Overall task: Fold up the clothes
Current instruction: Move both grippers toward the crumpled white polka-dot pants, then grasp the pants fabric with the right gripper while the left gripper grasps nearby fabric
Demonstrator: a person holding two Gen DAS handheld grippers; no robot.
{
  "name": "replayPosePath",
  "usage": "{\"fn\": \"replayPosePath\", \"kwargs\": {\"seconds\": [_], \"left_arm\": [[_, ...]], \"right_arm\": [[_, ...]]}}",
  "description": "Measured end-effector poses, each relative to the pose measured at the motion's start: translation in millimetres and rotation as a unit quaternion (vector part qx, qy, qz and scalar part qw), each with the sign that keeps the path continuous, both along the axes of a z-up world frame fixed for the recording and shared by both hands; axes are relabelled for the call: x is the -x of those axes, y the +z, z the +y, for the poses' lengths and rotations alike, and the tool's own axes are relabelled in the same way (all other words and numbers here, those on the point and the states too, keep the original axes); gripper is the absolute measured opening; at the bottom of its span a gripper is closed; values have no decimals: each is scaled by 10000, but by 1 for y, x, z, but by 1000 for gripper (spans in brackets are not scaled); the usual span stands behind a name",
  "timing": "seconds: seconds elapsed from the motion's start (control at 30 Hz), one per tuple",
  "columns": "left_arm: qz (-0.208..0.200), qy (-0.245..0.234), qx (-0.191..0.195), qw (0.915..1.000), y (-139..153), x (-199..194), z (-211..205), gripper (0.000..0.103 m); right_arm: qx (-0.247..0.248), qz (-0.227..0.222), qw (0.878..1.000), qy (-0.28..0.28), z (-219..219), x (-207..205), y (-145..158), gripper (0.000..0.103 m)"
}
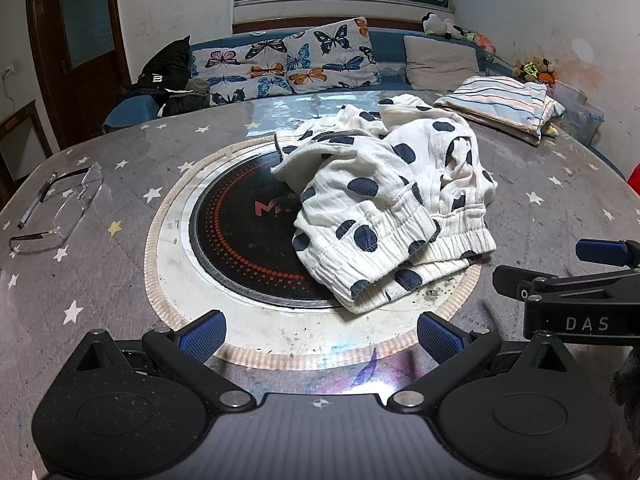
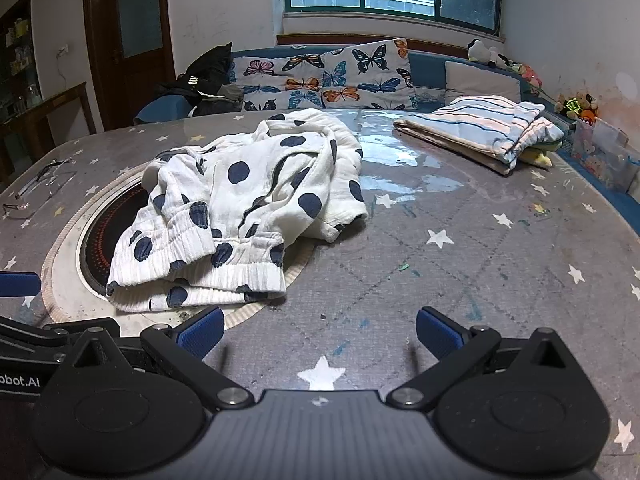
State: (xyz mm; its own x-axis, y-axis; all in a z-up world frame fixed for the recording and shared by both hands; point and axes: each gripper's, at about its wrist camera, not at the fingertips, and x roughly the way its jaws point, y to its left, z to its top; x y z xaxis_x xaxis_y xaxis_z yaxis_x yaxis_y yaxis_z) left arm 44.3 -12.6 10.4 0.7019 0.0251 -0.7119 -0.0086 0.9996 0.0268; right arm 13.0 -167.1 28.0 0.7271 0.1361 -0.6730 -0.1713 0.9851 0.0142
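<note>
A crumpled white garment with dark blue dots (image 1: 384, 196) lies in a heap on the table, partly over the round black cooktop (image 1: 240, 232). It also shows in the right wrist view (image 2: 240, 204). My left gripper (image 1: 320, 336) is open and empty, just short of the garment's near ribbed hem. My right gripper (image 2: 320, 332) is open and empty, over bare tablecloth to the right of the garment's hem. The right gripper also shows at the right edge of the left wrist view (image 1: 580, 280).
A folded striped cloth stack (image 1: 500, 104) lies at the table's far right, also in the right wrist view (image 2: 480, 132). Glasses (image 1: 60, 208) and a pen (image 1: 36, 200) lie at the left. A sofa with butterfly cushions (image 1: 288, 64) stands behind the star-print tablecloth (image 2: 480, 260).
</note>
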Motion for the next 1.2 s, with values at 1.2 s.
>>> {"fn": "replayPosePath", "kwargs": {"seconds": [1.2], "left_arm": [[-517,-459,127,9975,25,-42,-12,97]], "right_arm": [[-486,-121,9984,-260,-22,-43,24,93]]}}
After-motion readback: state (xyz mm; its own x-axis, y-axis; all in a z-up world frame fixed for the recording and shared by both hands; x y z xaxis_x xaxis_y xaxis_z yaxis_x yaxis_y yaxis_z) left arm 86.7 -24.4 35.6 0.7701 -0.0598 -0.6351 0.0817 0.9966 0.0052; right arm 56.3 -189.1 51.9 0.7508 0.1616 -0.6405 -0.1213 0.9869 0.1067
